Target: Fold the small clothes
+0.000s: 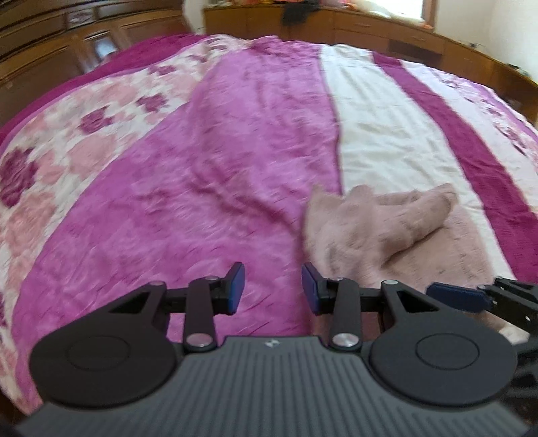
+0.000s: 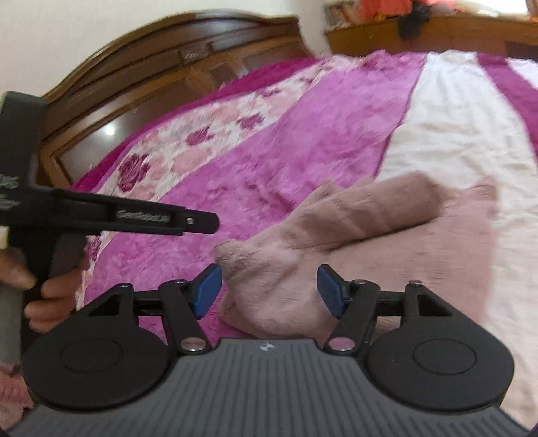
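A small dusty-pink fleece garment (image 1: pixel 386 232) lies crumpled on the bed, a sleeve (image 2: pixel 370 211) folded across its body. My left gripper (image 1: pixel 273 289) is open just left of the garment's near edge, over the bedspread, with nothing between its blue pads. My right gripper (image 2: pixel 269 290) is open too, and the garment's near corner (image 2: pixel 269 295) lies below the gap between its pads; touch cannot be told. In the right wrist view the left gripper (image 2: pixel 201 223) shows side-on at the left, held by a hand (image 2: pixel 50 295). One blue pad (image 1: pixel 457 297) of the right gripper enters the left wrist view.
The bed carries a magenta, pink-floral and white striped bedspread (image 1: pixel 235 151). A dark wooden headboard (image 2: pixel 151 67) stands at the left. Low wooden cabinets (image 1: pixel 336 23) with clutter on top line the far wall.
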